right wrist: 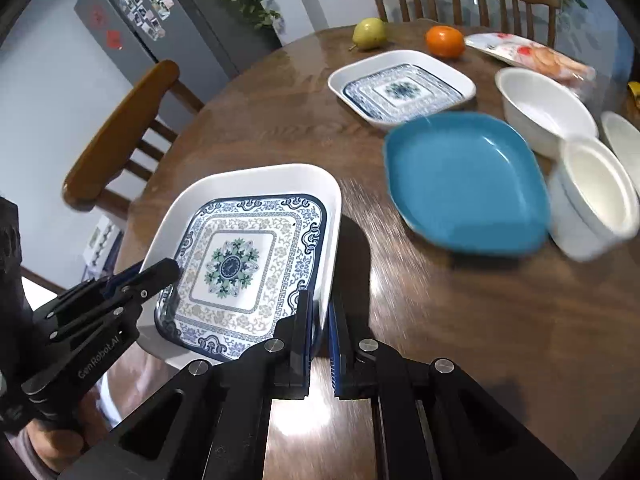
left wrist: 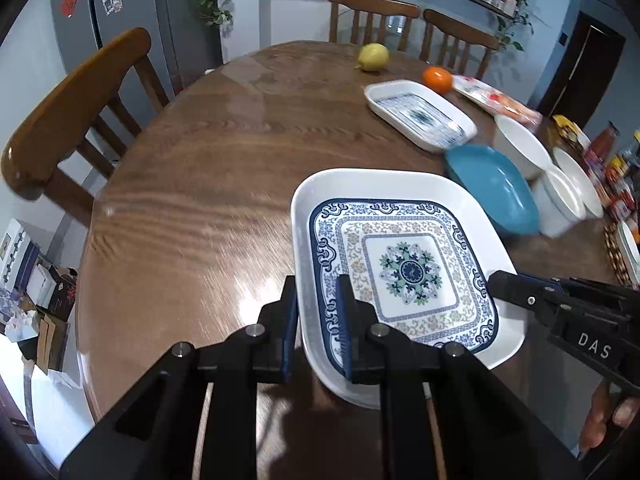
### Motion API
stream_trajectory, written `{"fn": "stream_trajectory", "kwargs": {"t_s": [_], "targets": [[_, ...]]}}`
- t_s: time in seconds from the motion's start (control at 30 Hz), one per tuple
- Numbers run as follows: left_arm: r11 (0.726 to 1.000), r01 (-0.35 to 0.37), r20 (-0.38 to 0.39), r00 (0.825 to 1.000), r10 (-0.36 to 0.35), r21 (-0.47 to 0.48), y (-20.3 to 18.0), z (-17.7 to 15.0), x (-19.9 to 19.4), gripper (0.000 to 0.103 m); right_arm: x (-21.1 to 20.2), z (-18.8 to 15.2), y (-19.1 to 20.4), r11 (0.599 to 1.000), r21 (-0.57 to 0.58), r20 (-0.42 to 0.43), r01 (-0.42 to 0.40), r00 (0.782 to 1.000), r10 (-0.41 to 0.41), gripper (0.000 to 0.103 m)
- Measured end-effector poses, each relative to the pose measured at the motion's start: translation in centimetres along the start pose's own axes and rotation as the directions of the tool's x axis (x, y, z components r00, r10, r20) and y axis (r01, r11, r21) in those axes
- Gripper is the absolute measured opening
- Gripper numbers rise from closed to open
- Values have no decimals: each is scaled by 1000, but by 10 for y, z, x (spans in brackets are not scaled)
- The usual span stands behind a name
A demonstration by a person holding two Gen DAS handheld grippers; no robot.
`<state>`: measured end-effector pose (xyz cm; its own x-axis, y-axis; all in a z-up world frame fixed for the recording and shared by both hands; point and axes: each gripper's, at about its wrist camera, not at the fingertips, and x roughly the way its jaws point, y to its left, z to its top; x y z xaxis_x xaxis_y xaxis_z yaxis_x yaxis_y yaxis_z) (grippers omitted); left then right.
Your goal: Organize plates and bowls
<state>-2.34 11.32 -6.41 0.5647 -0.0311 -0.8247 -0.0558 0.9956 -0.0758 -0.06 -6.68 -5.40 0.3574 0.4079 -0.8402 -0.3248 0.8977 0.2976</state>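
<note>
A square white plate with a blue floral pattern [left wrist: 408,268] [right wrist: 236,268] is held between both grippers, just off the wooden table [left wrist: 200,184], and casts a shadow to its right. My left gripper [left wrist: 316,284] is shut on its left rim and shows in the right wrist view as a black tip [right wrist: 168,268] over that rim. My right gripper [right wrist: 320,300] is shut on the right rim and reaches in from the right [left wrist: 496,280] in the left wrist view. A matching patterned plate [left wrist: 420,116] [right wrist: 400,88] lies farther back. A blue plate [left wrist: 492,188] [right wrist: 464,184] lies beside white bowls [left wrist: 520,144] [right wrist: 544,108].
A small white bowl [right wrist: 596,196] and another white bowl [right wrist: 624,140] crowd the right edge. A pear [right wrist: 370,33], an orange [right wrist: 445,41] and a food packet [right wrist: 532,54] lie at the back. Jars [left wrist: 616,176] stand far right. Wooden chairs [left wrist: 76,116] ring the table.
</note>
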Motion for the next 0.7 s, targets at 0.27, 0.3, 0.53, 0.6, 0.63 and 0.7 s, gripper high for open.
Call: {"fn": "stream_trajectory", "kwargs": {"t_s": [0.27, 0.3, 0.53, 0.6, 0.63, 0.7], "targets": [[993, 59, -49, 997, -54, 105, -53, -22, 8, 17, -29, -45, -40, 997, 70, -29, 45, 999, -43, 9], [991, 65, -55, 997, -59, 114, -60, -23, 11, 17, -30, -49, -46, 995, 86, -35, 51, 998, -48, 9], [978, 118, -99, 990, -102, 173, -99, -28, 33, 17, -38, -70, -81, 982, 156, -47, 112, 993, -106, 9], [974, 122, -107, 989, -103, 189, -106, -29, 39, 17, -40, -74, -87, 979, 164, -35, 118, 993, -114, 9], [974, 120, -112, 989, -100, 193, -109, -30, 42, 17, -40, -75, -89, 979, 161, -32, 125, 992, -121, 9], [973, 116, -109, 989, -96, 200, -111, -29, 44, 18, -40, -76, -93, 977, 162, -19, 136, 991, -135, 9]]}}
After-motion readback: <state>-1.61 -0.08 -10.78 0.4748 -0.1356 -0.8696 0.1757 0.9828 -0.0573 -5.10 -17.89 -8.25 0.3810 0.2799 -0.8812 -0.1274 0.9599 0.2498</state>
